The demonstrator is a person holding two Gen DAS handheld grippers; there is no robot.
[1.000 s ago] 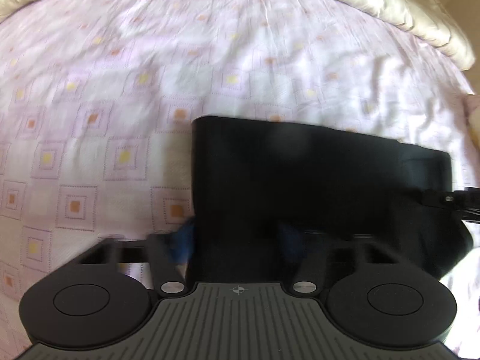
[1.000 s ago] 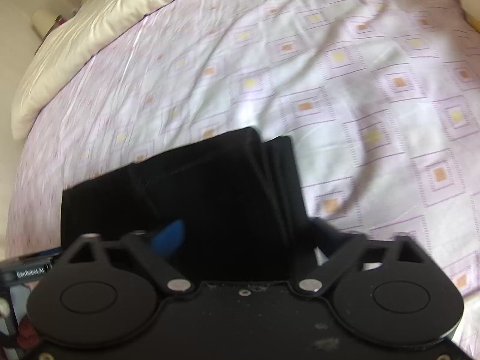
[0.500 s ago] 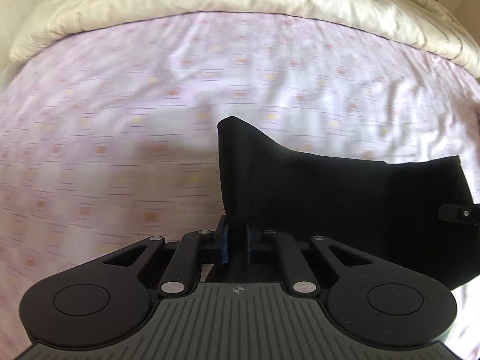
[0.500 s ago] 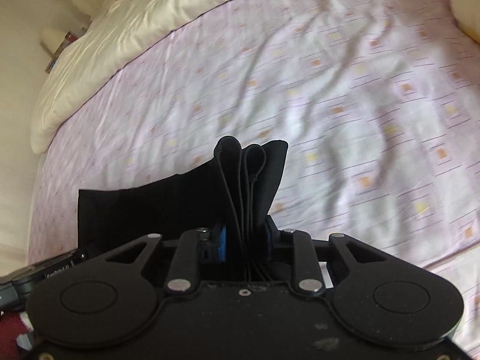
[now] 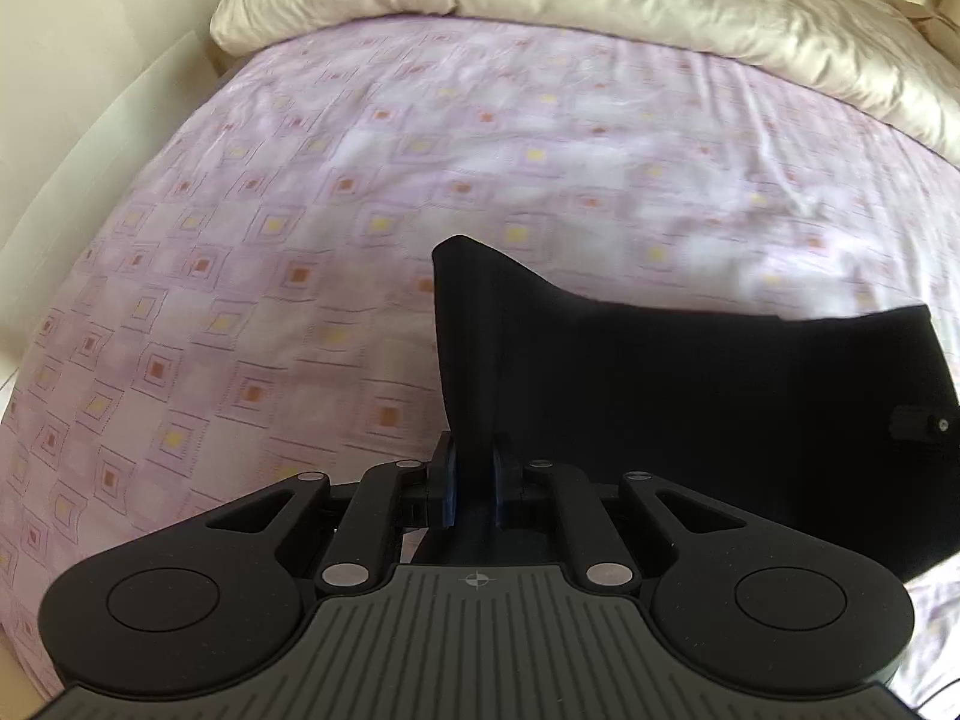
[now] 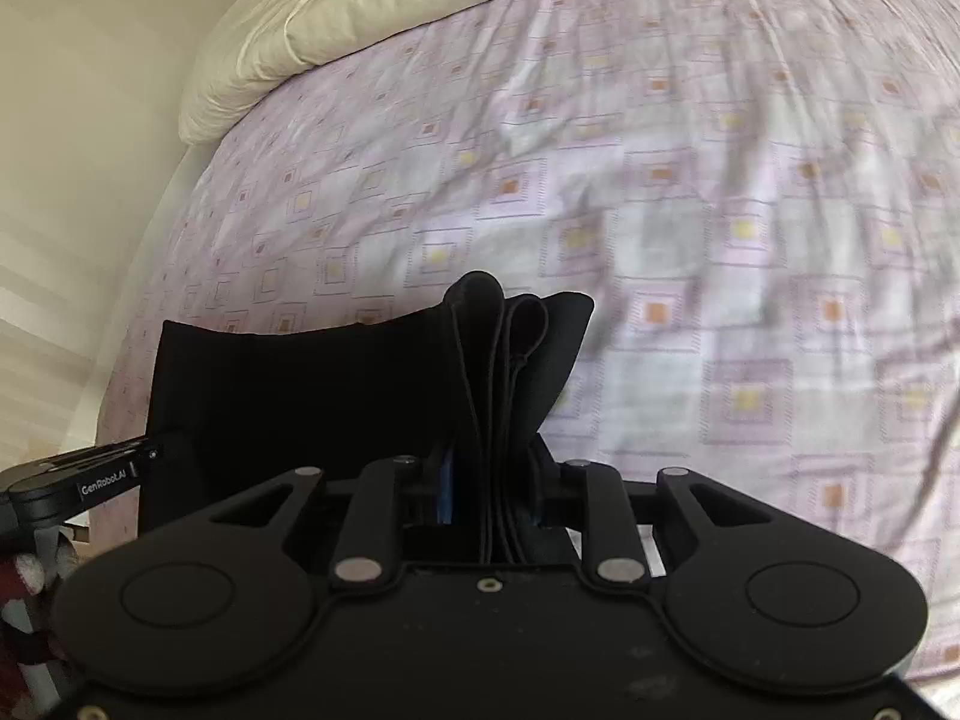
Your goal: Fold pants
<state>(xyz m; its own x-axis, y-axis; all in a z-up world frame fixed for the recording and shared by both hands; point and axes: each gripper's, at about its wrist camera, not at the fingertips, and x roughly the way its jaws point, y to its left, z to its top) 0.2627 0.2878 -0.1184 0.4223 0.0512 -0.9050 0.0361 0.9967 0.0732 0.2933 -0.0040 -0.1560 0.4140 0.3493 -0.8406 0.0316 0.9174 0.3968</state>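
Note:
The black pants (image 5: 690,408) hang folded between my two grippers, lifted off the bed. My left gripper (image 5: 474,480) pinches one thin corner of the cloth, which stands up between its blue pads; its jaws are opening slightly. In the right wrist view, my right gripper (image 6: 492,480) clamps a thick stack of folded layers of the pants (image 6: 300,396), and its jaws are opening slightly too. The cloth stretches sideways from each grip toward the other gripper, whose tip shows at the frame edge (image 5: 924,423) (image 6: 78,486).
Below lies a lilac bed sheet (image 5: 300,240) with a pattern of squares. A cream duvet (image 5: 600,12) is bunched along the far side. A pale wall (image 5: 90,60) borders the bed on the left.
Both grippers, open over the flat pants a second ago, have shut on its near edge and lifted it. Both have swept across the bed, bringing the wall and duvet into view.

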